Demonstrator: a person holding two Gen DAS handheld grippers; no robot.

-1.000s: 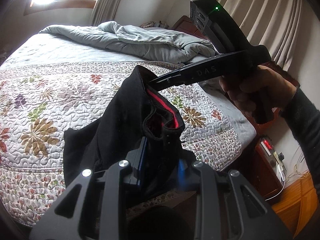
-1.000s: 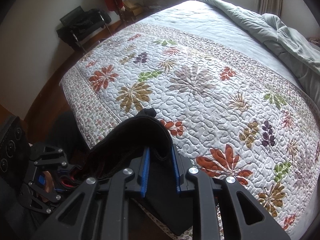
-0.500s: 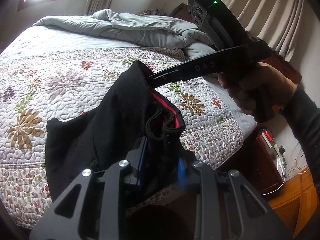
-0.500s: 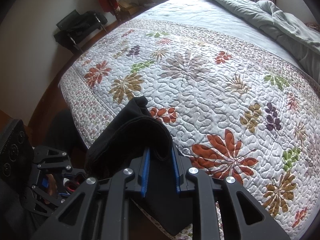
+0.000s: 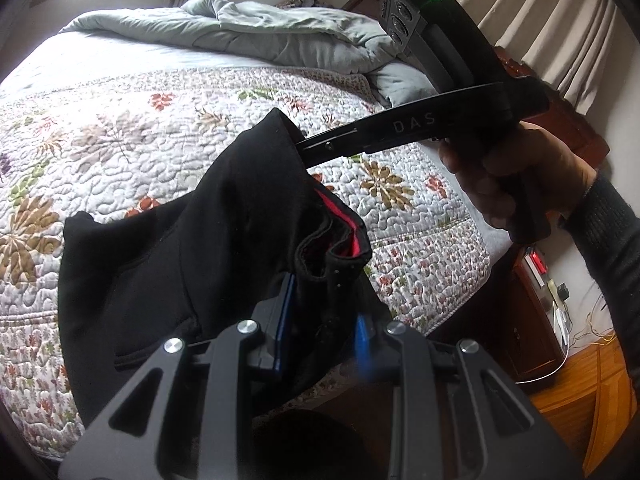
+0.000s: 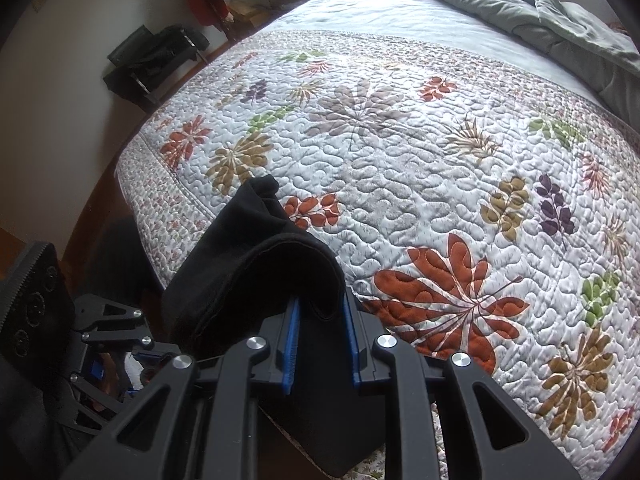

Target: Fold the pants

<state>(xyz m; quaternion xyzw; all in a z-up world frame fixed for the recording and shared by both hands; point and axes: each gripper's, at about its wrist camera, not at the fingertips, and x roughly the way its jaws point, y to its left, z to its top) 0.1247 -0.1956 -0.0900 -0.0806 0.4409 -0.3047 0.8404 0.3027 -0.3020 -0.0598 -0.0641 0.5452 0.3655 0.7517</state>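
Note:
Black pants [image 5: 192, 264] with a red inner waistband hang between my two grippers over the near edge of the bed, their lower part draped on the quilt. My left gripper [image 5: 324, 320] is shut on a bunched waistband end, cloth filling the gap between its blue pads. A hand holds my right gripper [image 5: 300, 145] at the upper right, its tip buried in the other top corner. In the right wrist view, my right gripper [image 6: 322, 320] is shut on a thick fold of the pants [image 6: 248, 272]. My left gripper [image 6: 108, 344] shows at the lower left.
A floral quilt [image 6: 400, 160] covers the bed, with a rumpled grey duvet [image 5: 260, 36] at its far end. A dark nightstand [image 5: 536, 312] with cables stands by the bed's right side. A black stand [image 6: 156, 60] is by the far wall.
Both grippers have sunk toward the bed with the pants still held. More black cloth now rests on the quilt and spreads out to the left.

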